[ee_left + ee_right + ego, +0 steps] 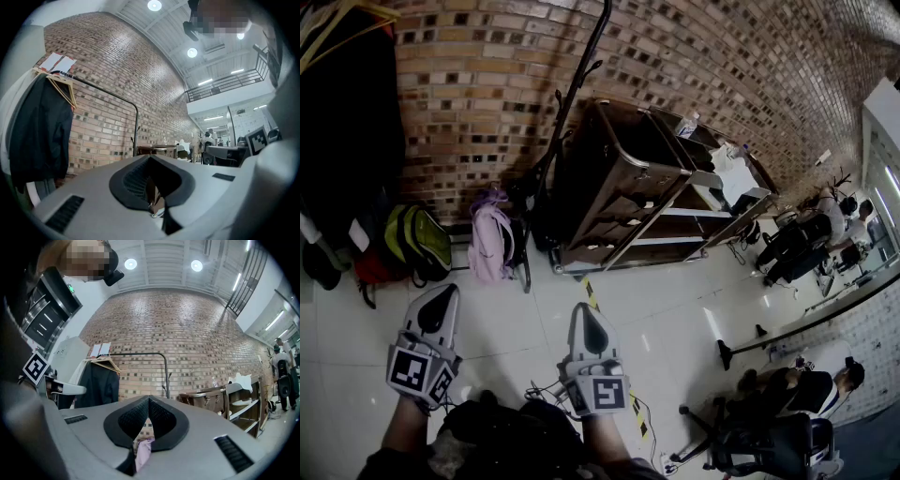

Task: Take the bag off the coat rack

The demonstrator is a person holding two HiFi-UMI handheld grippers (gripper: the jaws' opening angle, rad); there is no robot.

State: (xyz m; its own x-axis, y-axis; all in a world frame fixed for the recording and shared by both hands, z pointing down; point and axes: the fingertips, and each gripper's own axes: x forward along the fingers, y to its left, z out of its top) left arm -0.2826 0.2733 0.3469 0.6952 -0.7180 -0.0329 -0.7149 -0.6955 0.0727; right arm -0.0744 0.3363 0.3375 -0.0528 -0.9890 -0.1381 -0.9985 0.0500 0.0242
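Note:
A lavender-pink backpack [490, 244] sits low against the brick wall, beside the black coat rack pole [574, 103]. I cannot tell whether it hangs from a hook or rests on the floor. My left gripper [441, 302] and right gripper [588, 322] are held side by side over the white floor, well short of the bag. Both have their jaws shut with nothing between them. In the right gripper view, the pink bag [142, 452] shows through the gap under the shut jaws [149, 400], with the rack [165, 373] behind. The left gripper [151, 157] points at the wall.
A green-yellow backpack [420, 242] and a dark hanging coat [347, 122] are left of the pink bag. A wooden and metal cart [628, 183] stands right of the rack. Cables [546, 389], an office chair [750, 441] and seated people [825, 220] are to the right.

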